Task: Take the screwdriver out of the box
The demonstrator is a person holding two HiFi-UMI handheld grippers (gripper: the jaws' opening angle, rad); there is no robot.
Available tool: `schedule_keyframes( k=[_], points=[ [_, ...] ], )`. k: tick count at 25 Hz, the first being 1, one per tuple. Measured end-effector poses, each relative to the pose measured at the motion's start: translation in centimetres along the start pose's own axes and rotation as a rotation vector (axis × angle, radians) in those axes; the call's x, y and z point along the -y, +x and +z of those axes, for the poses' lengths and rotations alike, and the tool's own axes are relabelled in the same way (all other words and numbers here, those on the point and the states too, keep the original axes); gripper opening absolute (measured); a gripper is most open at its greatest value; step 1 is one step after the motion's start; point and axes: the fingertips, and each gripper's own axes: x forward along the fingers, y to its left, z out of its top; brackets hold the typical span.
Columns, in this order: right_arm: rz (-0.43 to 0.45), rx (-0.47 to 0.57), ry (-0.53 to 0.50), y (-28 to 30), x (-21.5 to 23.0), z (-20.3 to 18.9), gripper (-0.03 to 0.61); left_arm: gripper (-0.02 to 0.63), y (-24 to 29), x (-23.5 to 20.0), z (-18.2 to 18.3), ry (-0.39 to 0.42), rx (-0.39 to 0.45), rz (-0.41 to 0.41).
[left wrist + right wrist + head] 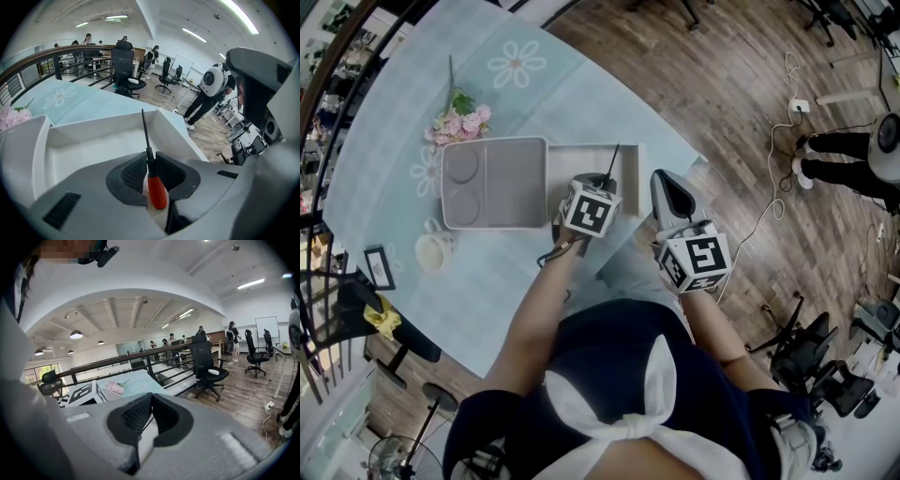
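The head camera is looking steeply down at the table [581, 103]. The left gripper [149, 157] and right gripper [151, 399] cameras are facing twelve o'clock, close behind their jaws, all sharing the pink flowers [461, 123].

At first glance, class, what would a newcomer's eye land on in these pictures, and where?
The orange-handled screwdriver stands out: the left tongs pinch it just above the handle, and its black shaft points up over the white box. Next come the pink flowers on the pale blue table, lying just beyond a grey tray.
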Motion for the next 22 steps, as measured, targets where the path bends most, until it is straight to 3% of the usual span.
schedule_keyframes(
  k=[22],
  points=[
    [0.007,0.013,-0.012,-0.4,-0.6,0.8,-0.002,0.066,-1.4,0.5,0.4,-0.016,0.04,-0.01]
  ],
)
